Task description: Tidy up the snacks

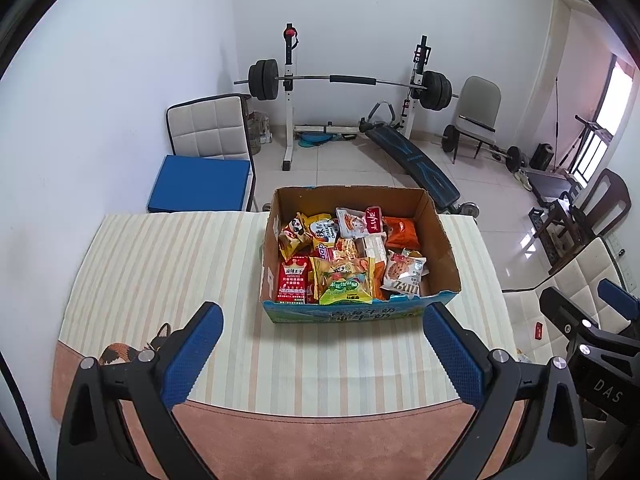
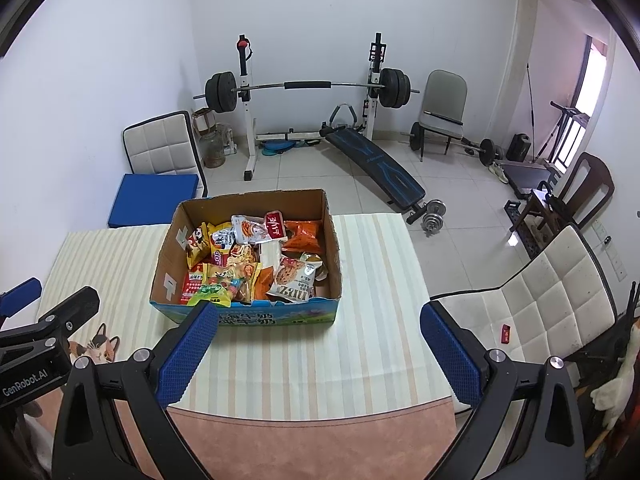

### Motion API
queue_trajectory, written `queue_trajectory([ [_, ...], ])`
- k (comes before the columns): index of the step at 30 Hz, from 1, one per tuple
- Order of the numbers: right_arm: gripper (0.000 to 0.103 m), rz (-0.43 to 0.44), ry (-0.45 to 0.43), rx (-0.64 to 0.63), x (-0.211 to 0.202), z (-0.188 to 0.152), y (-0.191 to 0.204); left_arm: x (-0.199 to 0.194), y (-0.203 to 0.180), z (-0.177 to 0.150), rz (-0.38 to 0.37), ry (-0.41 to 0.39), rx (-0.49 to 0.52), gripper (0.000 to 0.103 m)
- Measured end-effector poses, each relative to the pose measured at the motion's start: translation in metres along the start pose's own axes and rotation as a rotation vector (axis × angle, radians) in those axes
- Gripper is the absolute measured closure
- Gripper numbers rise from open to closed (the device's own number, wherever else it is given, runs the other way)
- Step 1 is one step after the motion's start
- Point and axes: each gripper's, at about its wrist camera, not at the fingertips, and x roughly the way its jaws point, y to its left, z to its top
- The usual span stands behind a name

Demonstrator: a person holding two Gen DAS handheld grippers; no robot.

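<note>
On the striped desk (image 1: 160, 264) sits one cardboard box (image 1: 440, 240), piled with more than ten snack packets (image 1: 344, 264). Two tools hover near it, left tool (image 1: 324, 356) and right tool (image 2: 320, 354), both spread wide and empty.

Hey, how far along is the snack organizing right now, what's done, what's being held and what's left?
Nothing looks sorted yet: every snack packet lies jumbled inside the cardboard box, and none lies on the striped tablecloth. Nothing is in hand: the left gripper and the right gripper are both open and empty, short of the box. The whole job appears to remain.
</note>
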Motion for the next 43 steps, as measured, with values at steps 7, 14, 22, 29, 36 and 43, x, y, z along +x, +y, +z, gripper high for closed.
queue_trajectory([
  [7, 0.000, 0.003, -0.005, -0.008, 0.000, 0.005, -0.002, -0.001, 0.000, -0.002, -0.002, -0.001, 0.005, 0.000],
  [14, 0.000, 0.004, -0.007, -0.007, 0.000, 0.005, -0.003, 0.000, 0.000, -0.003, -0.003, -0.005, 0.009, 0.000],
  [22, 0.000, -0.001, -0.009, -0.010, -0.001, 0.008, -0.002, -0.002, 0.000, -0.003, -0.005, 0.001, 0.008, 0.000],
  [29, 0.000, -0.001, -0.009, -0.004, -0.002, 0.007, -0.001, -0.003, 0.001, -0.002, -0.005, 0.001, 0.006, 0.000],
  [36, 0.000, 0.004, -0.015, -0.002, -0.003, 0.011, -0.001, -0.004, 0.001, -0.001, 0.007, 0.001, 0.013, 0.000],
  [43, 0.000, 0.008, -0.012, -0.001, -0.003, 0.013, -0.001, -0.008, 0.001, -0.001, 0.018, -0.013, 0.024, 0.000],
])
